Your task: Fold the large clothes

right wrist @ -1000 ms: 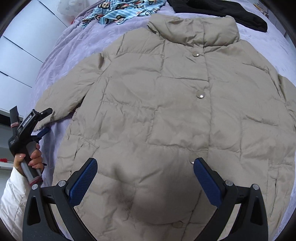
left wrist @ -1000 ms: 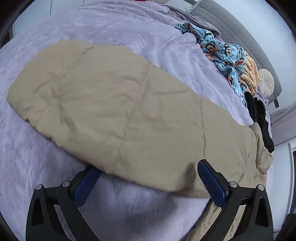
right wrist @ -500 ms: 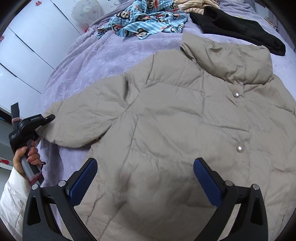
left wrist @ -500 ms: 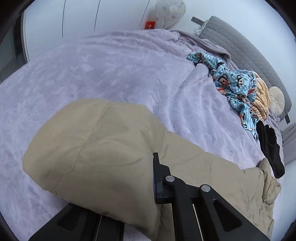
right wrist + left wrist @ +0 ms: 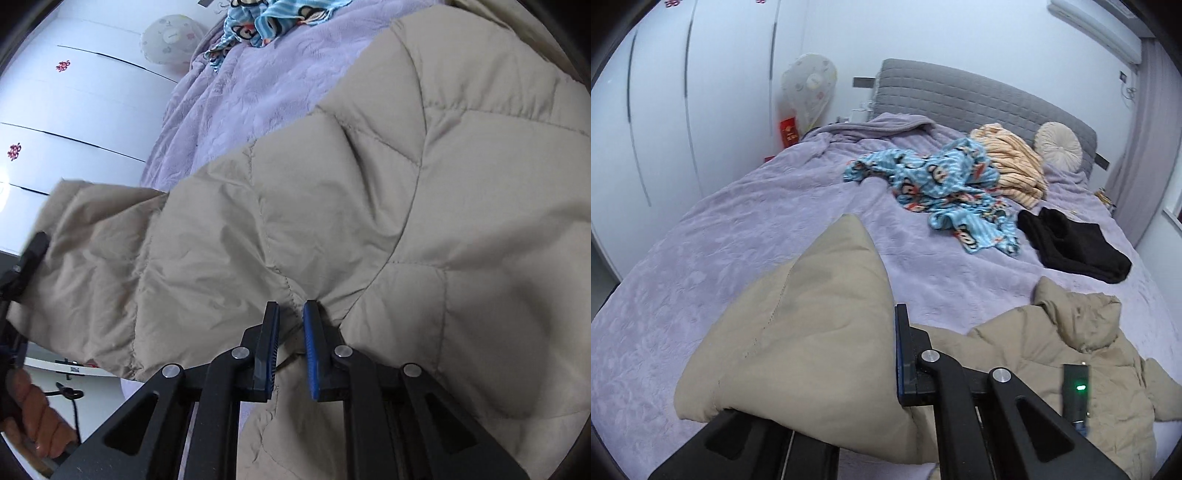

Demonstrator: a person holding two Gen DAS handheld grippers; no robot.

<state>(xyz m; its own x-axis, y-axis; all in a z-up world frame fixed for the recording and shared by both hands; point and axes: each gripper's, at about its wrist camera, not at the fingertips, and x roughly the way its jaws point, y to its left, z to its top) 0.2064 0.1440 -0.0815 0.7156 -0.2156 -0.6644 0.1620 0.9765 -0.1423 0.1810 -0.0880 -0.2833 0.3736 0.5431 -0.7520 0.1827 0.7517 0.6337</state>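
puffer jacket (image 5: 424, 206) spread on bed (image 5: 757, 206) | my left gripper (image 5: 886, 369) clenched on its raised sleeve (image 5: 798, 332) | my right gripper (image 5: 290, 347) just closed, pinching body fabric | likely light, squashy, slippery: grip seams

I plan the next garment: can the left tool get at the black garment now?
Probably not: the left tool is shut on the jacket's sleeve, and the black garment lies well beyond it on the bed.

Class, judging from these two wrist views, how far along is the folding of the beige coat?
Done: the beige coat is spread on the bed. In hand: left tongs lift its sleeve; right tongs have just been closing, pinching the coat. Left: every fold.
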